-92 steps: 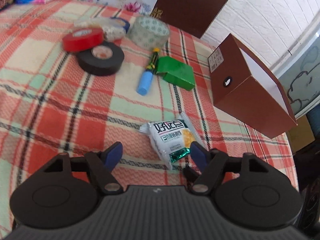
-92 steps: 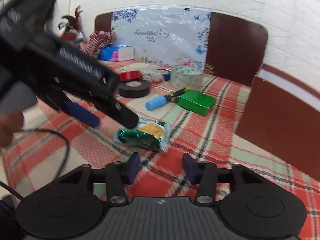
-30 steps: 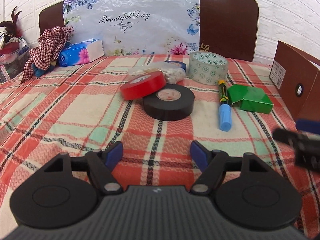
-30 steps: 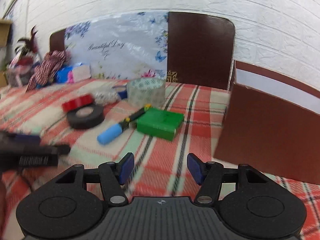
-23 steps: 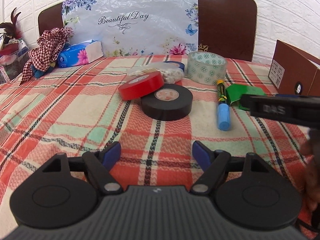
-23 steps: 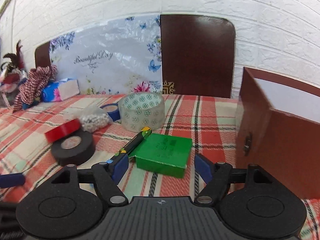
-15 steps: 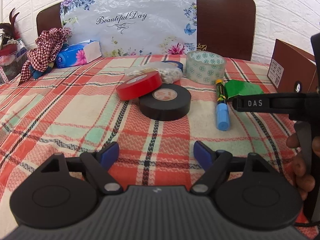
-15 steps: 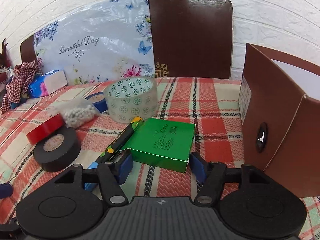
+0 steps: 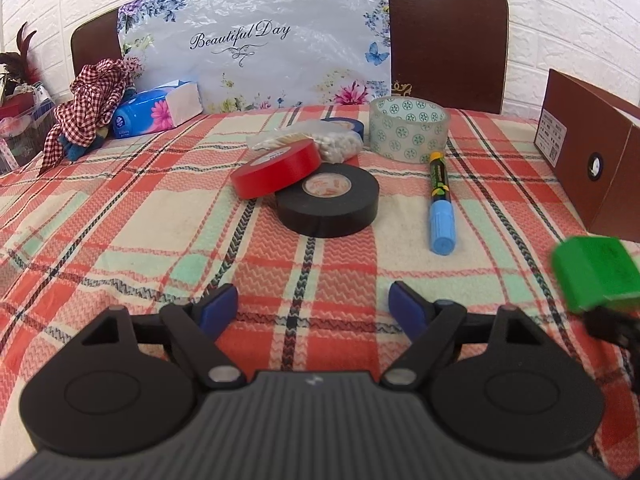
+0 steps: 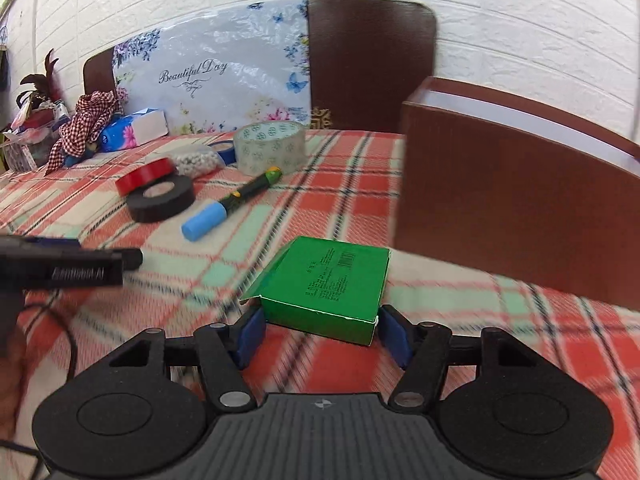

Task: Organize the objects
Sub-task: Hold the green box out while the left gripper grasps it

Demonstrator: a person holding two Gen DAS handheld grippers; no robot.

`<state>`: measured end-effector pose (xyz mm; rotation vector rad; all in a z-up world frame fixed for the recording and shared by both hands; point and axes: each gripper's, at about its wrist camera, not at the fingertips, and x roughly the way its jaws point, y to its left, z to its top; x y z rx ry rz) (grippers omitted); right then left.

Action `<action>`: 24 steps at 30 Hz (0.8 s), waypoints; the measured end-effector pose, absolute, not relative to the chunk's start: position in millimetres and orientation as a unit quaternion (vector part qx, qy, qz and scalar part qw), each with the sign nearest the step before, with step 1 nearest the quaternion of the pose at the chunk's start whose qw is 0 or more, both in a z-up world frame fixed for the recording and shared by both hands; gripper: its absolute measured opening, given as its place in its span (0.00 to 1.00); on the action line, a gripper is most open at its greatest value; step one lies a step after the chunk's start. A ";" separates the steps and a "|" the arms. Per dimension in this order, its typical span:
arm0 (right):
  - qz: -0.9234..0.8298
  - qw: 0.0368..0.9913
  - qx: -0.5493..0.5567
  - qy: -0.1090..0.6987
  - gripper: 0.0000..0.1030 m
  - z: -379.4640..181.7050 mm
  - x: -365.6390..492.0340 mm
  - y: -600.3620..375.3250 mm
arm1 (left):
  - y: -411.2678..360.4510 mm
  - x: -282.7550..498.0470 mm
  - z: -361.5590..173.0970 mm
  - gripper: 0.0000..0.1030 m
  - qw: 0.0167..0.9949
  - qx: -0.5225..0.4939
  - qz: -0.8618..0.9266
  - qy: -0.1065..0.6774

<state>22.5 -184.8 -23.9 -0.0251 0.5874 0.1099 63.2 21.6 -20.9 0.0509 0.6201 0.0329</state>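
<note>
So the thing that matters here is how the green box (image 10: 326,284) sits against the brown box (image 10: 516,216). The right claw (image 10: 322,336) has the green box clamped between its blue pads, one pad on each short side, so the box's long axis runs crosswise between the fingers and its flat printed face points up. From the left wrist view it looks lifted off the cloth, floating near the bench's right edge (image 9: 592,276), though that view is blurry, so I wouldn't swear how high. The brown box stands just ahead and to the right of the claw, along that same right edge, with its open top facing up and its near wall between the green box and the opening. My read: the next move is up and over that wall, then drop it in flat, and the right hand is clearly the closer one for that. The left claw (image 9: 314,306) sits wide and empty over the near-middle of the bench, pointed at the black tape (image 9: 328,204) with the red tape (image 9: 276,168) leaning on it, and the marker (image 9: 440,204) lies just right of them, long axis running away from the claw, cap end nearer. The clear tape (image 9: 408,130) sits further back, toward the far edge.
</note>
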 end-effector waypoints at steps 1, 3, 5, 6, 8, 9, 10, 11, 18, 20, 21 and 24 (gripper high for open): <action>0.046 0.956 -0.012 0.289 0.60 -24.0 14.3 -190.6 | 19.6 62.2 -18.1 0.80 0.949 0.016 0.015 0.316; 0.030 0.958 -0.017 0.284 0.61 -24.9 0.7 -200.0 | 14.0 57.9 -7.8 0.76 0.941 -0.039 -0.022 0.336; 0.017 0.961 -0.017 0.277 0.65 -25.4 -6.1 -205.8 | -6.0 52.5 5.1 0.71 0.931 -0.061 -0.090 0.347; 0.015 0.961 -0.011 0.277 0.65 -25.7 -5.5 -207.6 | -20.9 49.5 11.1 0.71 0.929 -0.051 -0.118 0.347; 0.019 0.960 -0.006 0.280 0.68 -27.8 -2.1 -208.7 | -49.9 45.7 19.4 0.71 0.922 -0.030 -0.164 0.349; 0.021 0.960 -0.007 0.279 0.69 -28.6 -1.7 -208.1 | -61.3 46.7 21.3 0.71 0.916 -0.030 -0.184 0.355; 0.024 0.960 -0.009 0.278 0.69 -29.0 -0.6 -206.4 | -71.9 48.7 22.4 0.71 0.910 -0.031 -0.201 0.361; 0.026 0.960 -0.011 0.278 0.69 -29.5 -0.3 -206.7 | -81.4 51.1 22.5 0.72 0.906 -0.027 -0.213 0.364; 0.042 0.963 0.009 0.267 0.60 -29.7 -0.8 -213.6 | -125.2 71.4 -2.4 0.75 0.858 -0.004 -0.286 0.427; 0.046 0.966 0.017 0.253 0.60 -28.1 -4.3 -215.7 | -129.9 67.9 3.3 0.70 0.852 0.000 -0.300 0.428; 0.046 0.969 0.023 0.242 0.60 -26.4 -6.9 -217.8 | -131.5 65.3 8.1 0.70 0.856 0.005 -0.300 0.421; 0.030 0.984 0.028 0.175 0.60 -17.6 -22.1 -221.0 | -137.4 55.8 32.4 0.69 0.867 0.008 -0.313 0.388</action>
